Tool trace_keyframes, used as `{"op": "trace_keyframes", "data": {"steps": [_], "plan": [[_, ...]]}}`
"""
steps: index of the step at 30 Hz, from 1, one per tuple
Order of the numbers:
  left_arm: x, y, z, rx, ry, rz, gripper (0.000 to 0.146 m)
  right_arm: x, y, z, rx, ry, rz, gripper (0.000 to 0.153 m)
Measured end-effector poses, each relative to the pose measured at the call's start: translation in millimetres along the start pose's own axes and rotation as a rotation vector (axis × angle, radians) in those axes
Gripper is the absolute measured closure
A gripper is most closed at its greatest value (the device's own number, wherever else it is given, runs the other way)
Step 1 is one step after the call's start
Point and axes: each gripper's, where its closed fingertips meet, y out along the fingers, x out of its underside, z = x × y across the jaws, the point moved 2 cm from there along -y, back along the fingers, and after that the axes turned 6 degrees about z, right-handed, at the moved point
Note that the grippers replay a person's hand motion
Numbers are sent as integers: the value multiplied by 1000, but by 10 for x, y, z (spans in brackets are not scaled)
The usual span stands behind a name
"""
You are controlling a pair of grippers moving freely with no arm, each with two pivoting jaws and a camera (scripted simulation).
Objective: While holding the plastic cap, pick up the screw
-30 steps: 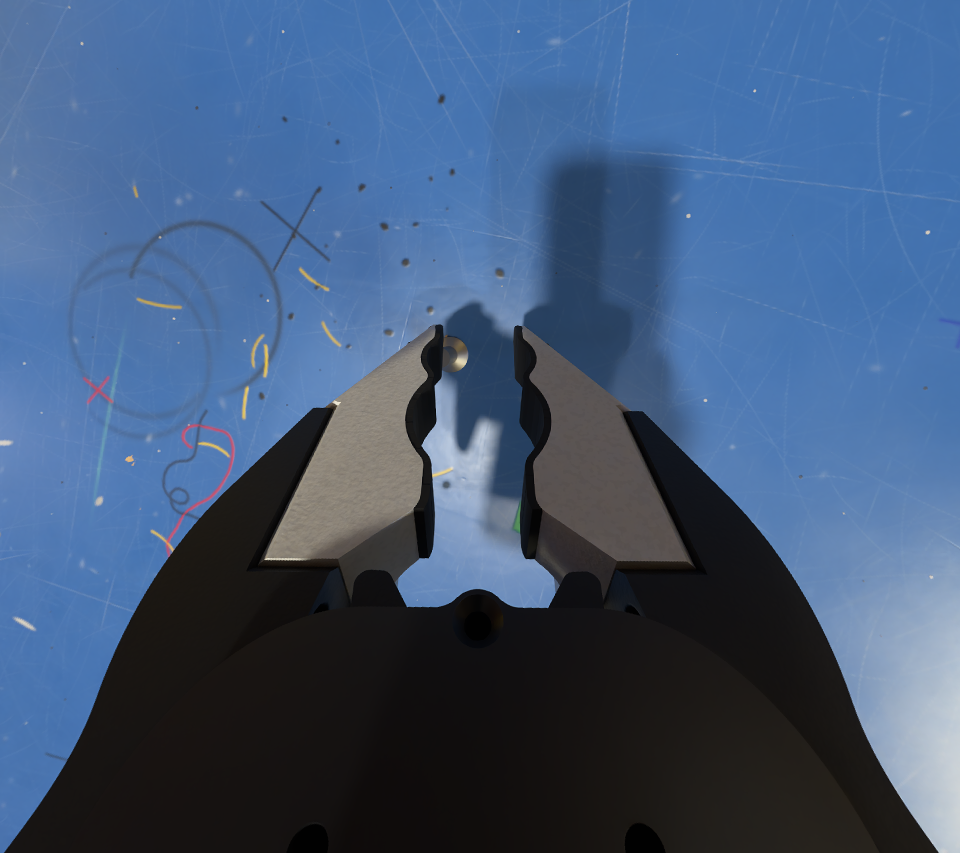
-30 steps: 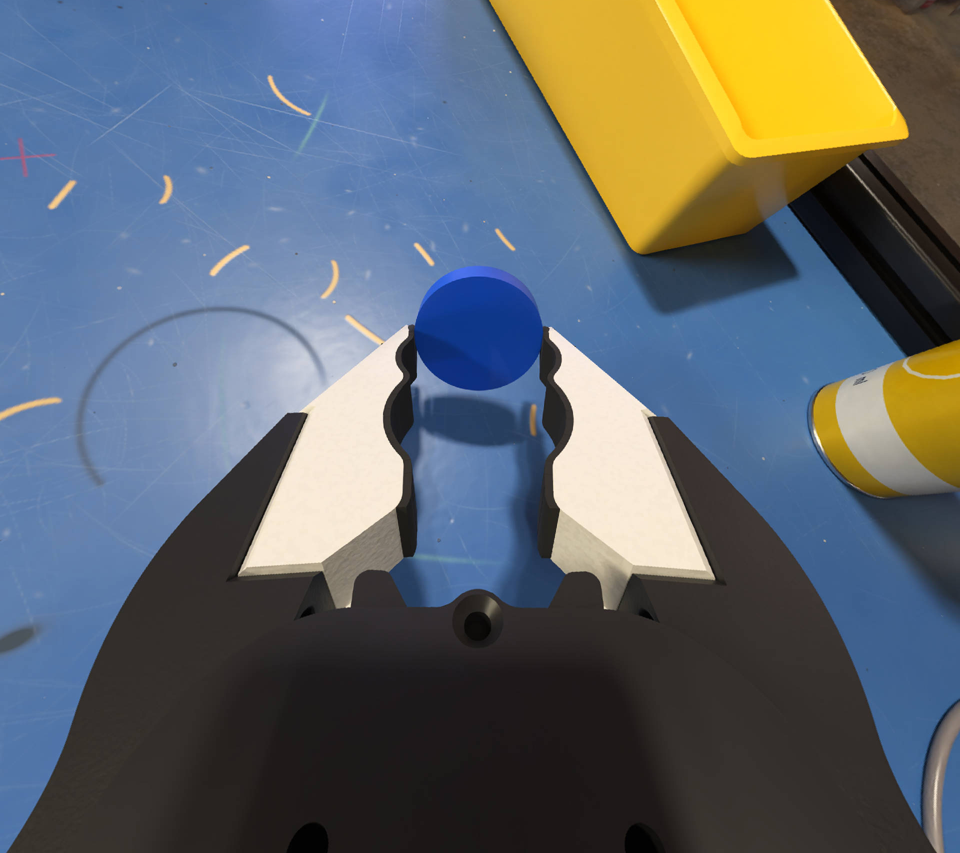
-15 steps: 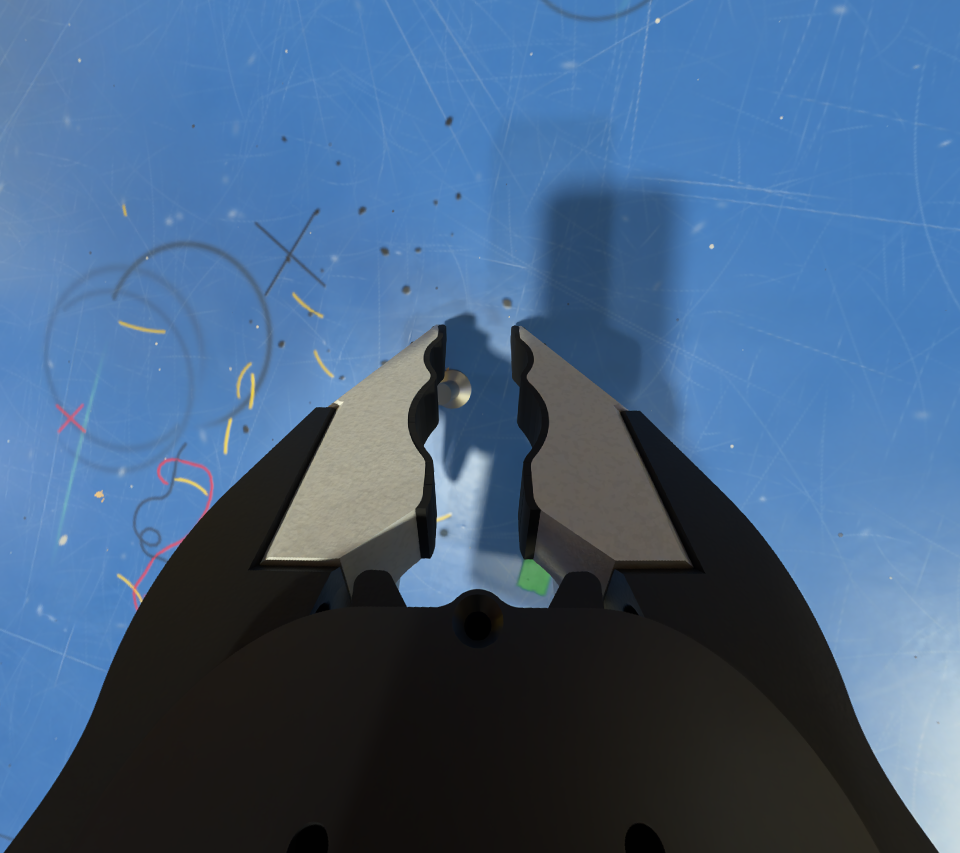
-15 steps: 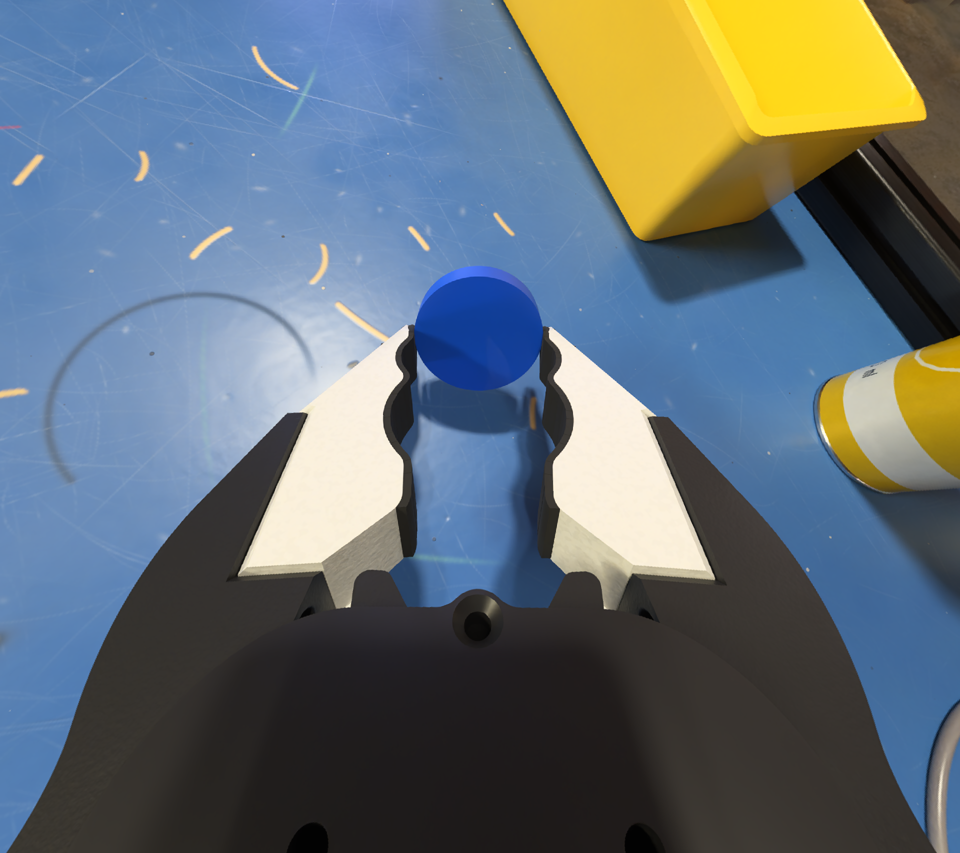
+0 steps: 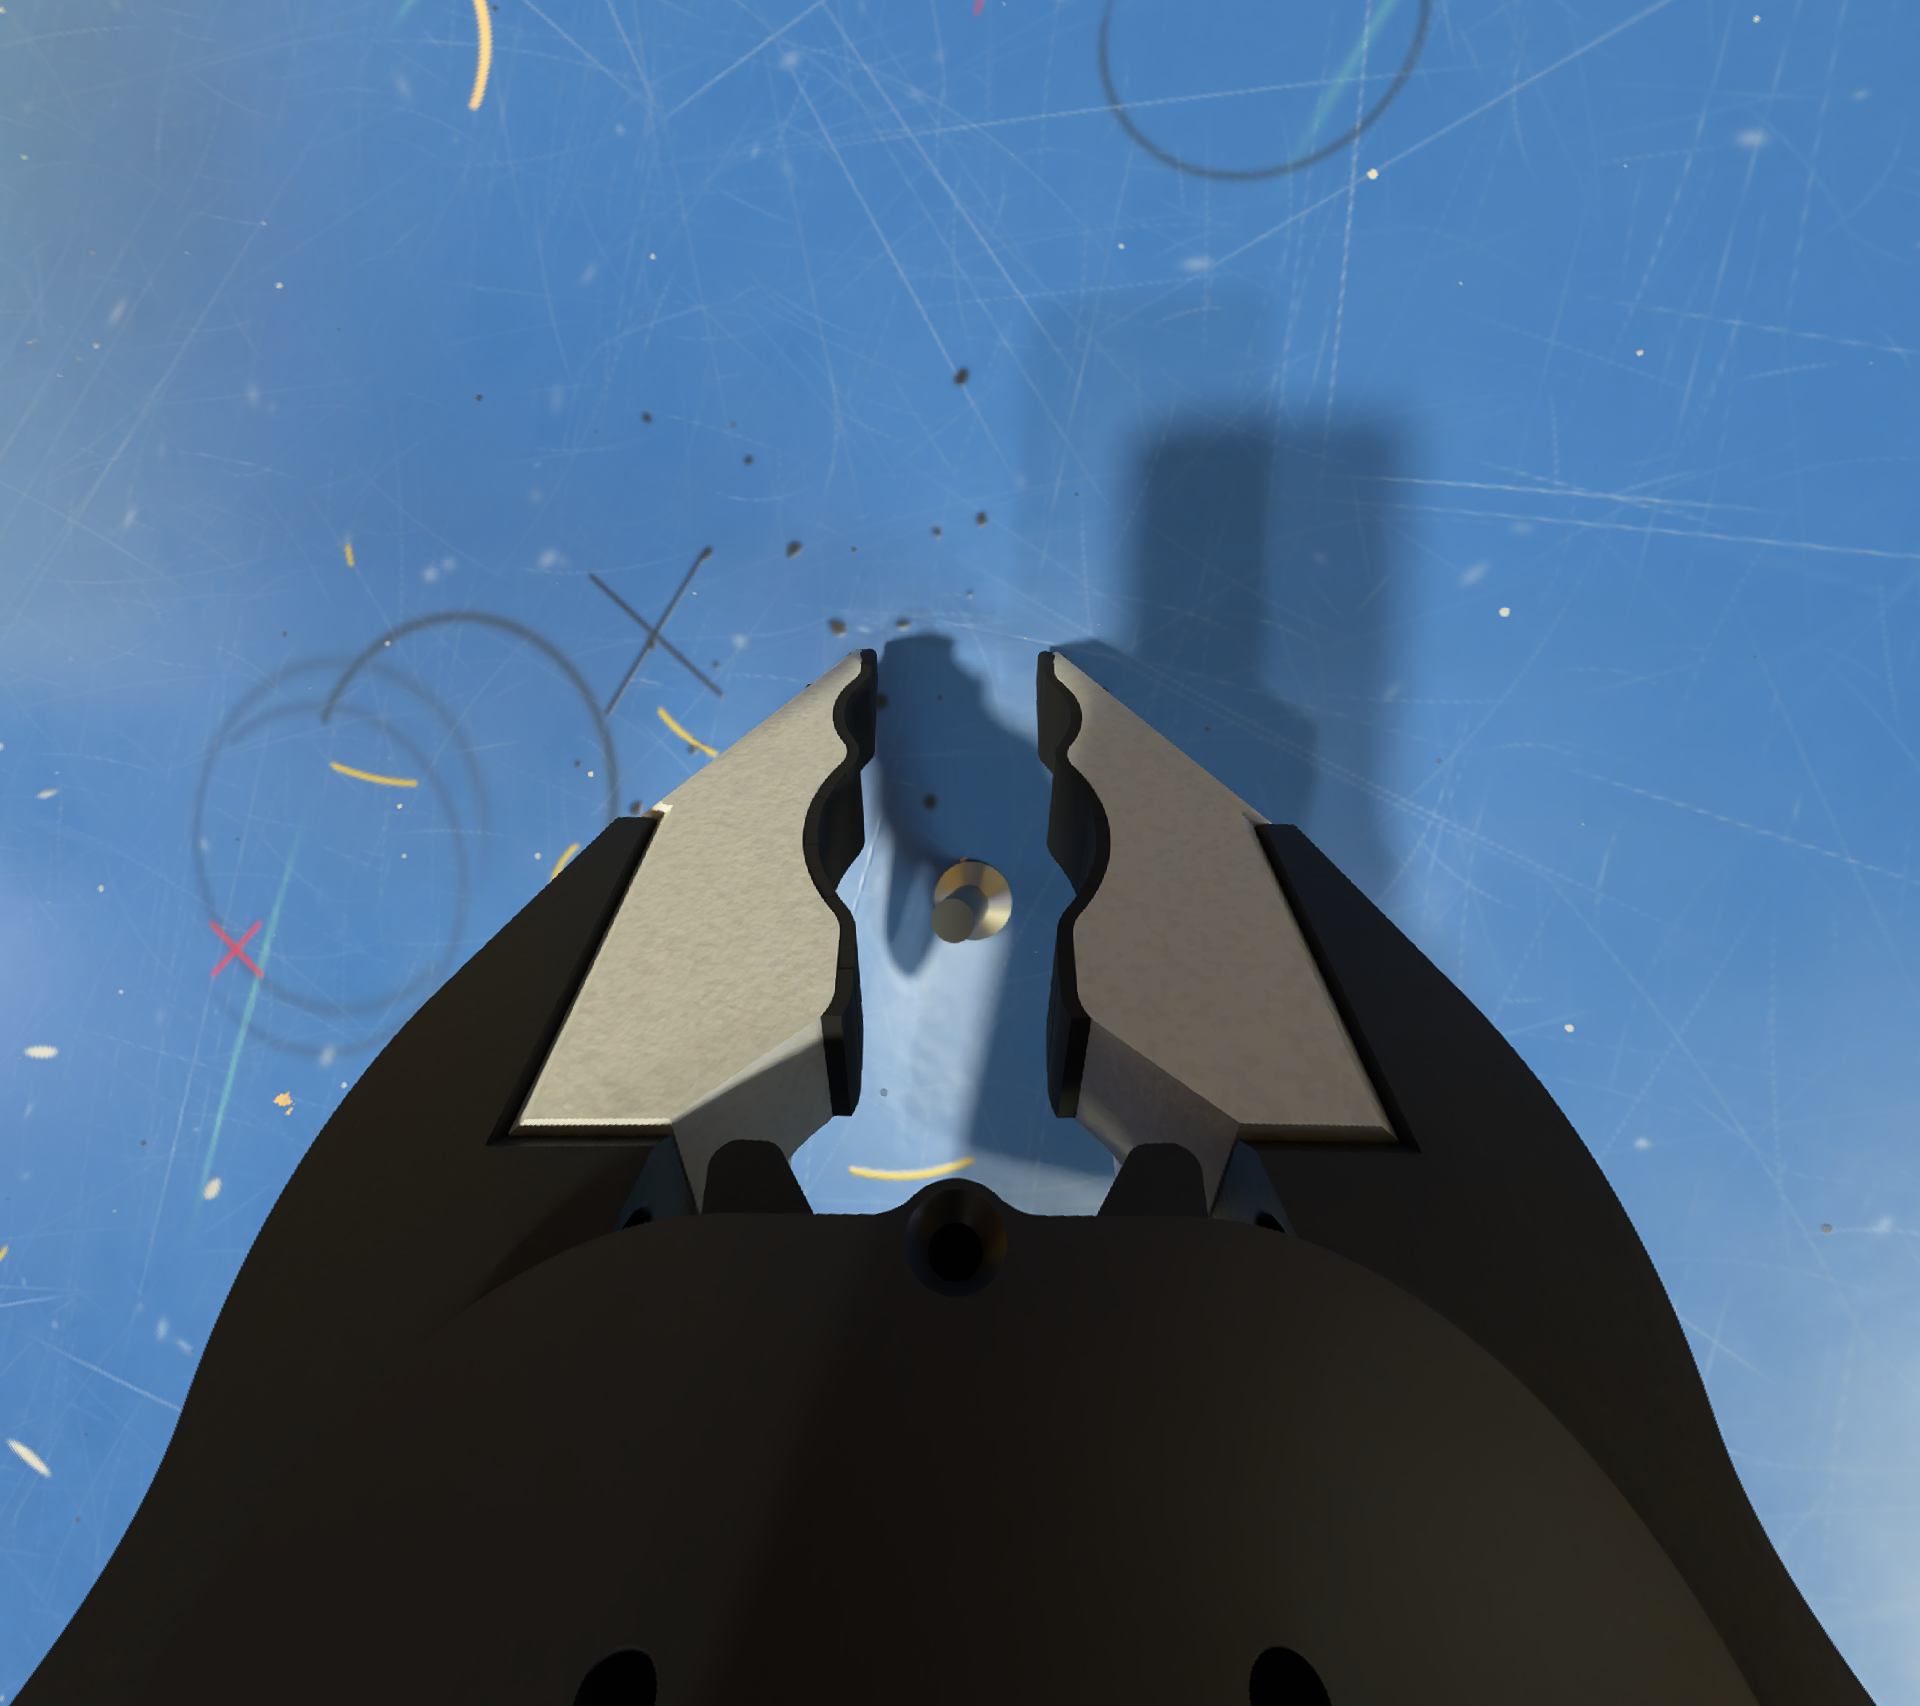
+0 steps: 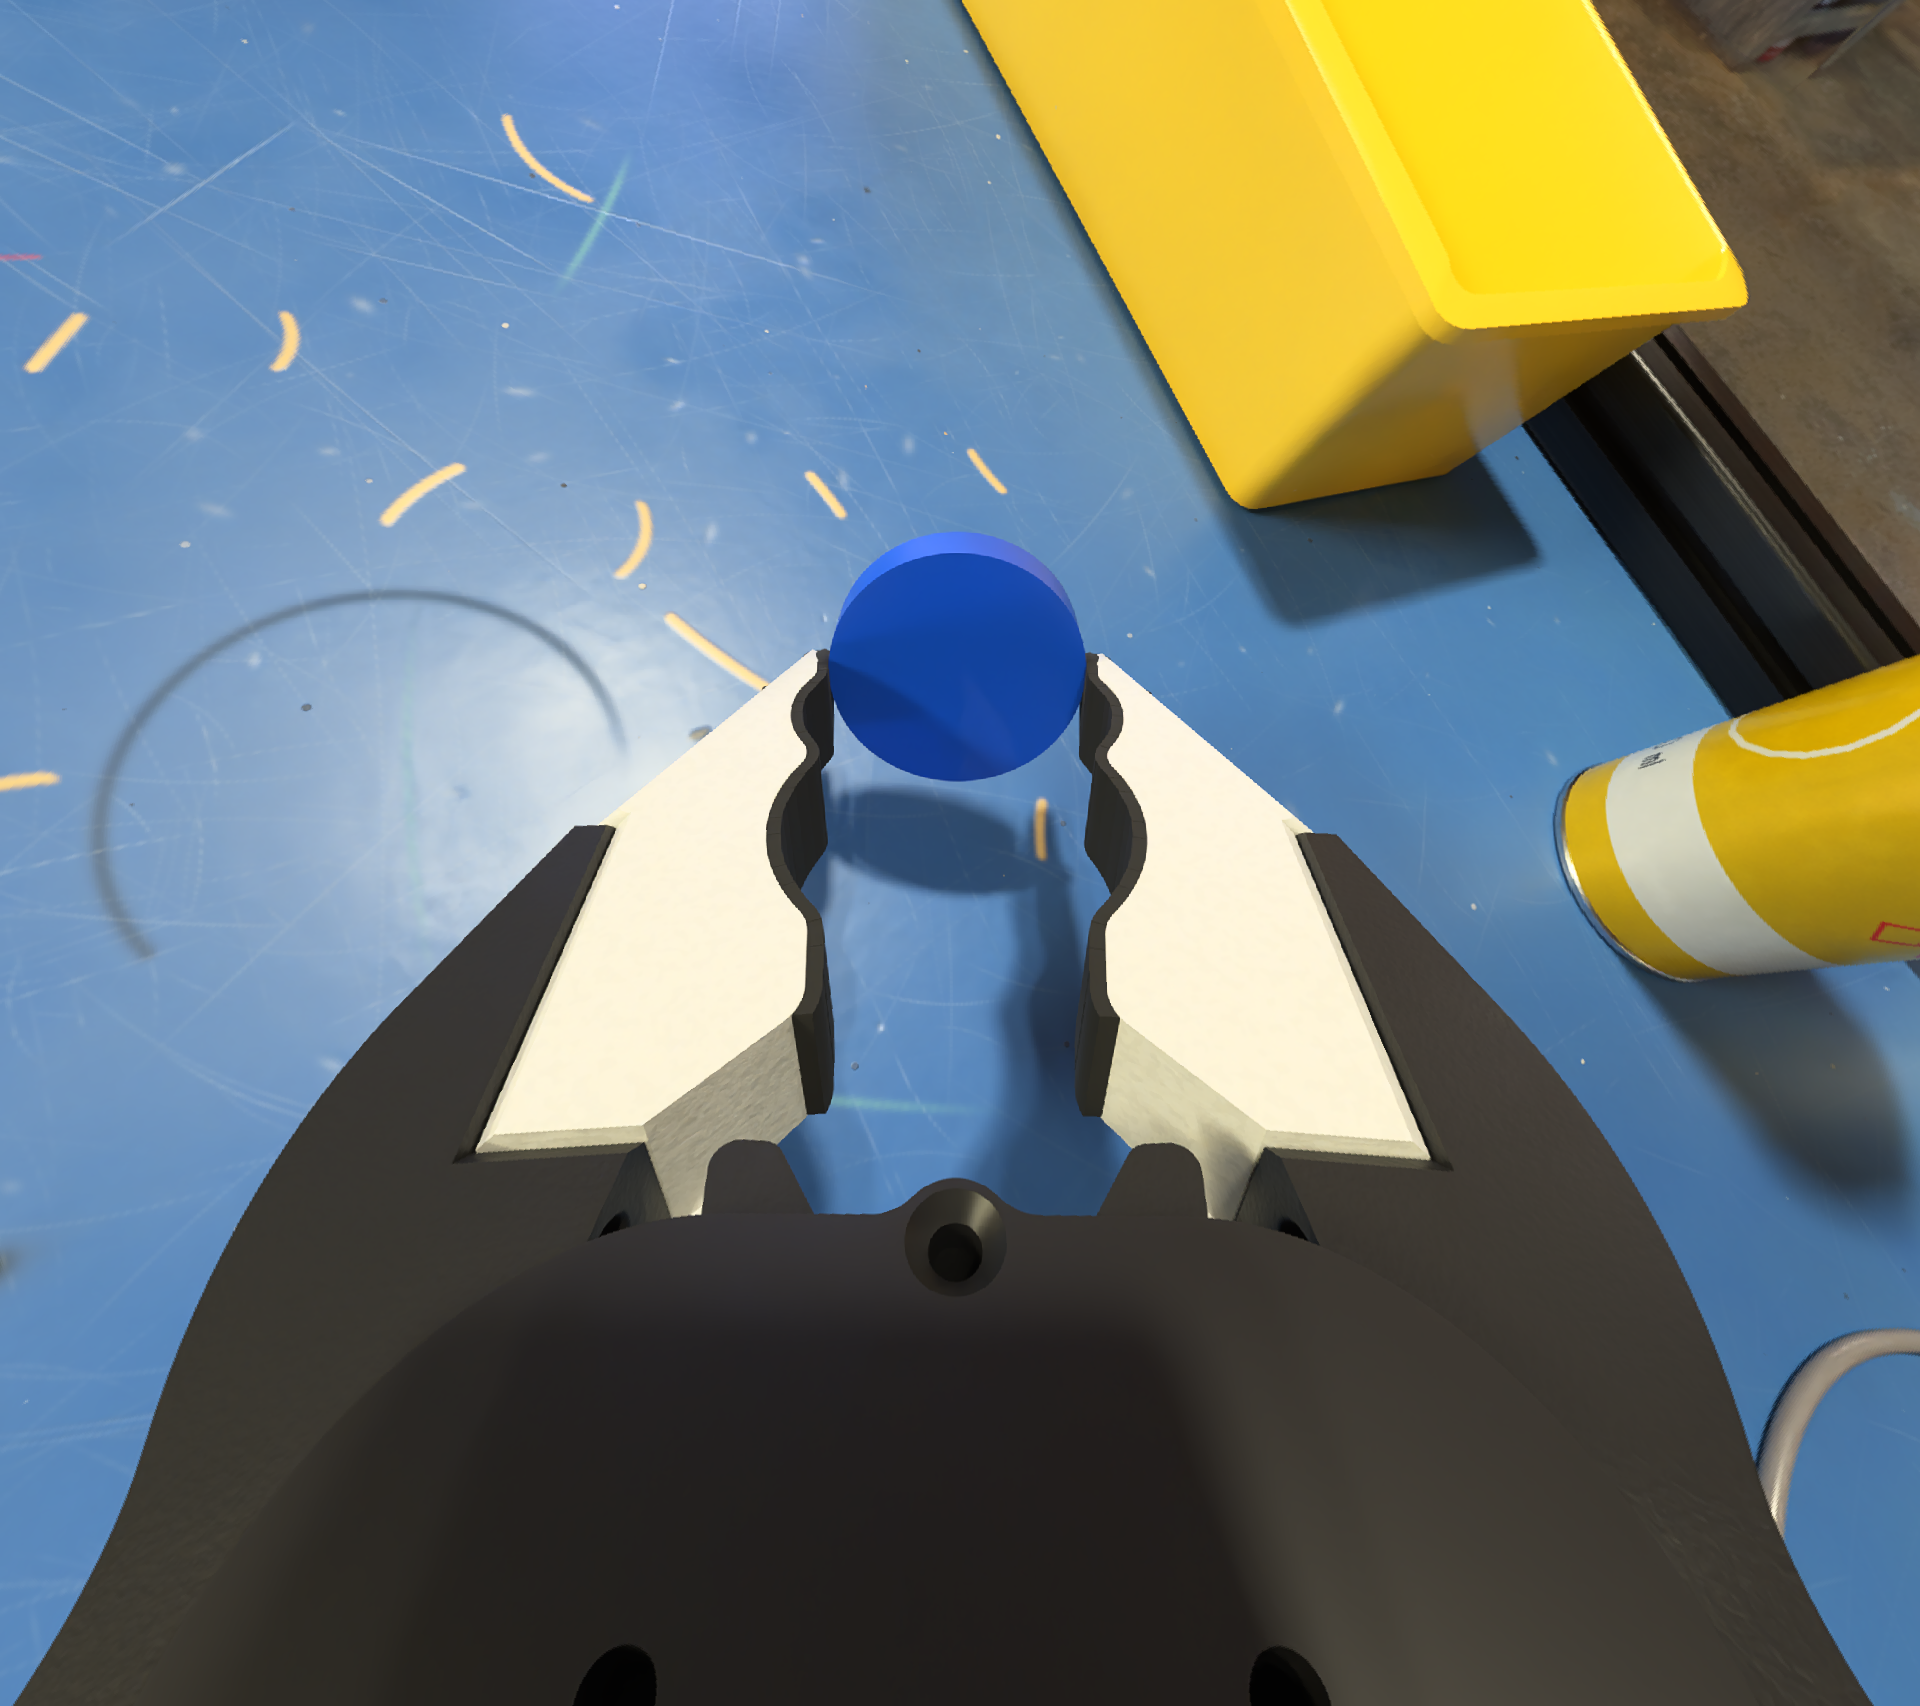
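In the left wrist view a small brass-coloured screw [image 5: 968,903] stands on the blue table, seen end-on, in the gap between my left gripper's fingers, well behind the tips. My left gripper [image 5: 957,669] is open; neither finger touches the screw. In the right wrist view my right gripper [image 6: 956,669] is shut on a round blue plastic cap [image 6: 956,657], pinched at the fingertips and held above the table, with its shadow below it.
A yellow bin [image 6: 1351,129] stands at the right rear of the table, near the table's dark edge [image 6: 1704,503]. A yellow and white can [image 6: 1745,846] lies on its side at the right. A grey cable loop [image 6: 1829,1417] shows at the lower right.
My left gripper has moved forward, so the screw now sits deeper between its fingers rather than by the left fingertip. My right gripper has drifted slightly, still holding the cap.
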Motion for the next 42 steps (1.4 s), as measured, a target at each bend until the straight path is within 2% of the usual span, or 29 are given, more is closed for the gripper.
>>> {"op": "trace_keyframes", "data": {"steps": [13, 24, 26, 31, 42], "plan": [[-98, -139, -123, -120, 7, 105, 114, 66, -4, 54, 24, -2, -12, 105], [-292, 84, -254, -262, 28, 235, 116, 105, -9, 106, 57, -10, -13, 105], [-294, 94, -304, -320, 66, 223, 116, 106, -7, 107, 58, -10, -13, 105], [-305, 62, -404, -378, 45, 264, 118, 97, -16, 115, 67, -22, -15, 105], [-272, 67, -463, -399, 23, 273, 120, 103, -42, 144, 81, -27, -17, 105]]}}
